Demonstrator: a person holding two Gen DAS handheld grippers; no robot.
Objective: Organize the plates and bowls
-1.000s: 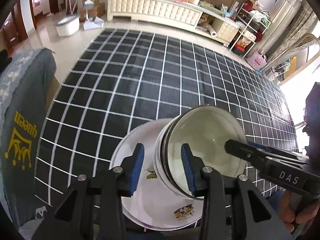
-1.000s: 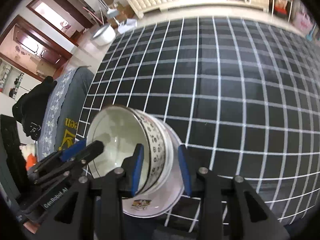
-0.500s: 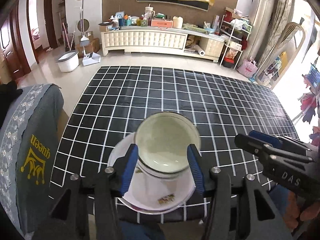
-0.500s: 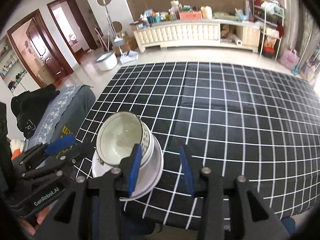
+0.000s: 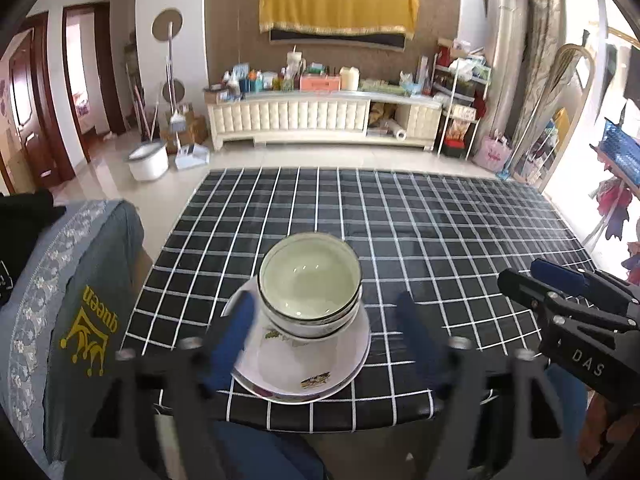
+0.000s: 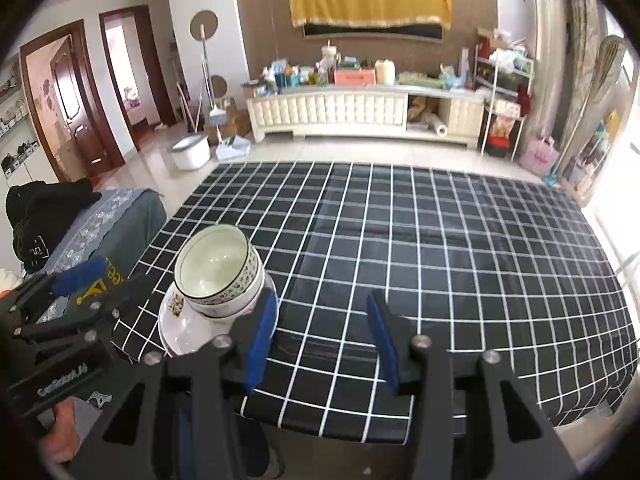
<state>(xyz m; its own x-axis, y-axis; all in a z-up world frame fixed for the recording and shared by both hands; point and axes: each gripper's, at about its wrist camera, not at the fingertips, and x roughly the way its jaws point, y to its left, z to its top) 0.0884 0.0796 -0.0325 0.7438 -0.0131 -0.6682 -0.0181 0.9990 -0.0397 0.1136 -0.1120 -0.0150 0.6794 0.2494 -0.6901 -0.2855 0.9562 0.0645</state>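
Both grippers (image 5: 324,332) (image 6: 322,334) gape above the checked tablecloth (image 5: 440,232).

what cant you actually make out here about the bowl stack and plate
- Bowl count: in both views the top bowl hides the stack's inside; only rims show.
- Plate centre: covered by the bowls; its near-left rim sits behind the motion-blurred left gripper.
- Plate's right side, right wrist view: hidden behind the right gripper finger.
- Plate decals: too small to identify.
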